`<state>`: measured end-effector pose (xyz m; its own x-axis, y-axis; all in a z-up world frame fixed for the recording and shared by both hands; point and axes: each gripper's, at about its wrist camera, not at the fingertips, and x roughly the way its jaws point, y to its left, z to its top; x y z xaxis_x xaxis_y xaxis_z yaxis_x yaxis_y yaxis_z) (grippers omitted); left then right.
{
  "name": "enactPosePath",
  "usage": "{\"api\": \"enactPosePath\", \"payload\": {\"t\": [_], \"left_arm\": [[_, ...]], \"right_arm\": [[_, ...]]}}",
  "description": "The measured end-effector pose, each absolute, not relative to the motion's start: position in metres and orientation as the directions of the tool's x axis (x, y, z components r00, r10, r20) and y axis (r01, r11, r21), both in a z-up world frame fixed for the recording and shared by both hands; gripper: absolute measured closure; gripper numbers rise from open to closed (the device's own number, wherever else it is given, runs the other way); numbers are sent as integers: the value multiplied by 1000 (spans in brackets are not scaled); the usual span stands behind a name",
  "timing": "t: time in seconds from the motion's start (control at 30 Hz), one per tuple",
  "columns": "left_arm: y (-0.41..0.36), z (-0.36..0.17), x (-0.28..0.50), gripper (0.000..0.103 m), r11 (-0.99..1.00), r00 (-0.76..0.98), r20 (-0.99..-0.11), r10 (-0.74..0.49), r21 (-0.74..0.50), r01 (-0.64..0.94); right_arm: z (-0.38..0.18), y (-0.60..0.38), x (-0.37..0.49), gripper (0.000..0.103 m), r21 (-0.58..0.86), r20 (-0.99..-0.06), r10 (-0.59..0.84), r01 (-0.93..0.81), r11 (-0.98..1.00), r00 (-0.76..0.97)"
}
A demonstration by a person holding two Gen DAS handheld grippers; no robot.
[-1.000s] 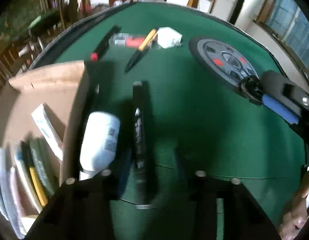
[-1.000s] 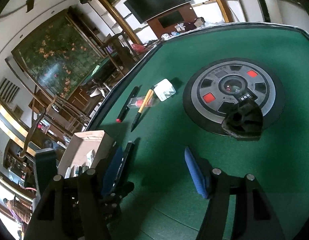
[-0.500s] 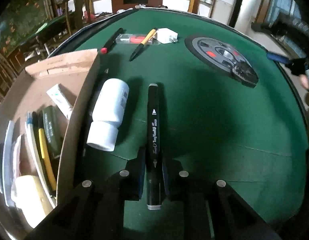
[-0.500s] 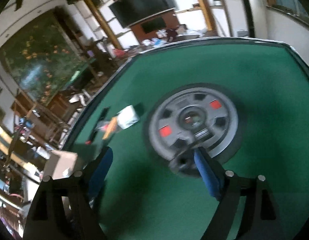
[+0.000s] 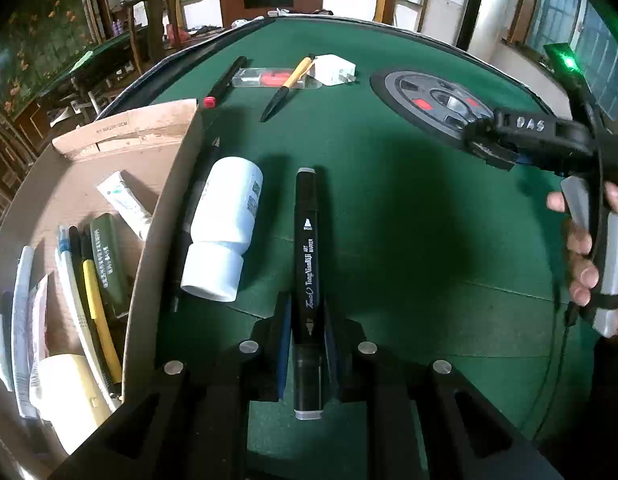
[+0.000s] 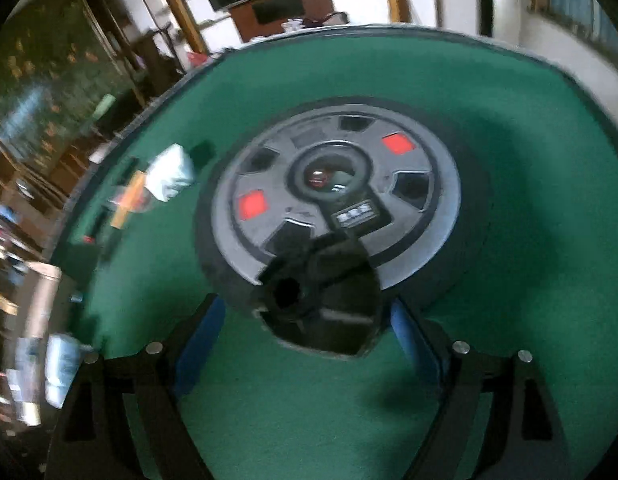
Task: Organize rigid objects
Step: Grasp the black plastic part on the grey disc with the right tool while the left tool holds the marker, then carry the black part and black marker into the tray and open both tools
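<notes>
left tongs (image 5: 305, 340): pinching black art marker (image 5: 307, 240) lying on green counter (image 5: 409, 260)
right tongs (image 6: 305, 344): spread wide around black plastic part (image 6: 321, 296)
beside marker: white bottle (image 5: 225, 228), cardboard box (image 5: 149, 216)

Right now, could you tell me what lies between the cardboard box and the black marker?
A white bottle lies on its side between the cardboard box and the black marker, per the left wrist view.

On the green felt we count one black marker (image 5: 307, 248), one white bottle (image 5: 225, 232), two pens (image 5: 287, 88), one charger (image 5: 335, 70), one cardboard box (image 5: 149, 240).
</notes>
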<state>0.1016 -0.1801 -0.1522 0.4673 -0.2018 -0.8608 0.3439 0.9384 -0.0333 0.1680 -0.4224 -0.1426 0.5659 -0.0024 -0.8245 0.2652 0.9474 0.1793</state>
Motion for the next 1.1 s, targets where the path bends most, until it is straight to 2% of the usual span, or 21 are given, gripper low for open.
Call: {"api": "enactPosePath", "payload": {"t": [0.1,0.23,0.3,0.4,0.47,0.6,0.7,0.87,1.1], "left_arm": [[-176,-151,101,89,941,460,-861,-216,-58,333],[-165,-150,101,89,937,426,-860,-282,-150,317],[-158,-145,99,89,928,413,-848,-332,-215,305],[-152,-134,94,89,921,419,-831,-365,-256,293],[-149,-128,91,89,921,429,-824,-371,-267,285],[-140,-115,88,89,912,433,-807,-402,-310,269],[-131,-106,85,89,903,434,-794,-426,-344,256],[-106,-87,81,89,892,466,-761,-452,-392,226],[-48,-69,80,89,898,540,-729,-421,-421,132]], "right_arm": [[-145,-416,167,34,100,-830,-70,271,957,554],[-145,-419,166,35,100,-838,-73,284,954,541],[-139,-421,161,44,114,-837,-70,299,947,542],[-128,-423,151,44,247,-820,50,274,930,570],[-131,-417,153,44,206,-837,18,286,936,546],[-133,-412,153,44,236,-838,54,271,933,543],[-124,-411,149,44,301,-806,110,243,922,582],[-112,-399,142,44,457,-728,281,137,879,626],[-90,-331,128,44,523,-647,457,-81,849,610]]}}
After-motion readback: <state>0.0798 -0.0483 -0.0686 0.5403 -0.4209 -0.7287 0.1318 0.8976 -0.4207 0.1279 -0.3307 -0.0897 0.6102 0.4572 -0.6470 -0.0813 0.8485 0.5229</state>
